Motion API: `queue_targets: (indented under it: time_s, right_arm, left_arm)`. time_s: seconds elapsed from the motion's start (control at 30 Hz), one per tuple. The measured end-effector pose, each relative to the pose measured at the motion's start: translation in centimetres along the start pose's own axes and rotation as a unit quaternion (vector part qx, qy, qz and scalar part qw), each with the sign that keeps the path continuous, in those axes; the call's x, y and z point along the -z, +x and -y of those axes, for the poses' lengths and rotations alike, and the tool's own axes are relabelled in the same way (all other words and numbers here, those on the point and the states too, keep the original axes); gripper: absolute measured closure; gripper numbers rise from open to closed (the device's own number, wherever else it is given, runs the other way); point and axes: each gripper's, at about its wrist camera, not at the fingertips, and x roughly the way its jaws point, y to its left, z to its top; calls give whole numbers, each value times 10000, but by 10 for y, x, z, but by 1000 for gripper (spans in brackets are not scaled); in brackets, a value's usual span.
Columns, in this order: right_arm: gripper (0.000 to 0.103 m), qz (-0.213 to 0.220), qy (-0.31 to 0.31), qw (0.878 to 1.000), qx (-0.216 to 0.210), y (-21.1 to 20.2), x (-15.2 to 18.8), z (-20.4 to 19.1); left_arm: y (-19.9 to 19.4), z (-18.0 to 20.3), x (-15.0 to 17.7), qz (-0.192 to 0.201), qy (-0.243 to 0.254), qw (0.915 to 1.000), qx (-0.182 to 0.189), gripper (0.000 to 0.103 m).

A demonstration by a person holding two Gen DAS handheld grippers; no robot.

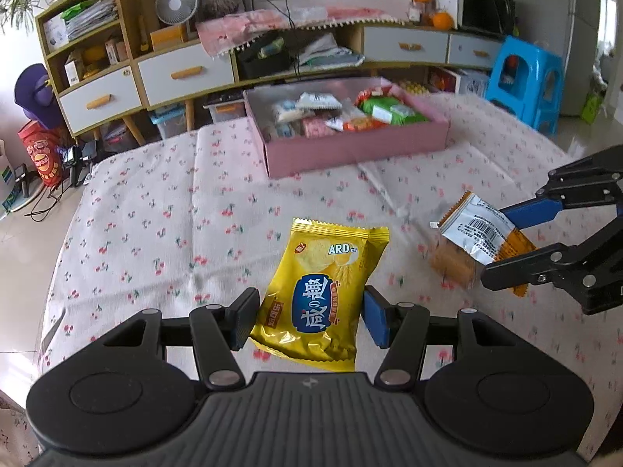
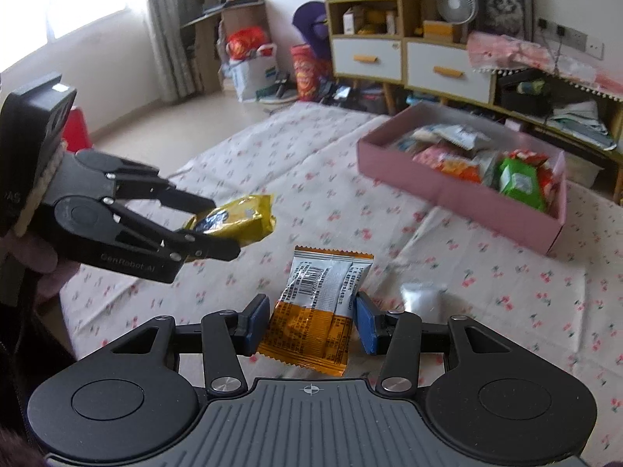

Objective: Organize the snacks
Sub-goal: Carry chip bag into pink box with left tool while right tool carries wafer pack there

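Fingers of my left gripper (image 1: 309,321) are clamped on the sides of a shiny yellow foil cracker packet (image 1: 325,295), held clear above the cherry-print tablecloth (image 1: 148,210). My right gripper (image 2: 311,321) pinches an orange-and-silver foil biscuit packet (image 2: 321,307) the same way, barcode side up. Only the right wrist view shows a small silver sachet (image 2: 422,296) lying on the cloth just beyond my right finger. Both views show the pink cardboard box (image 1: 350,148) of snacks farther back.
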Motion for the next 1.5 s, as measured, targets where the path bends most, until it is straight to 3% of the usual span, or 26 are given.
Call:
queue_targets:
  time_s: [0.5, 0.93, 1.27, 1.5]
  right_arm:
    - [57, 489, 641, 9957, 448, -9, -29, 50]
    - [57, 855, 1419, 9828, 818, 2, -56, 98]
    - [57, 1005, 2081, 9681, 966, 25, -68, 130]
    - [57, 1045, 2456, 9588, 972, 43, -75, 145]
  left_arm:
    - [7, 12, -53, 343, -355, 9987, 116, 50]
    - [32, 15, -86, 428, -722, 9965, 40, 50]
    - [66, -10, -105, 537, -1601, 9854, -234, 50]
    - [77, -12, -111, 697, -1857, 9799, -208, 50]
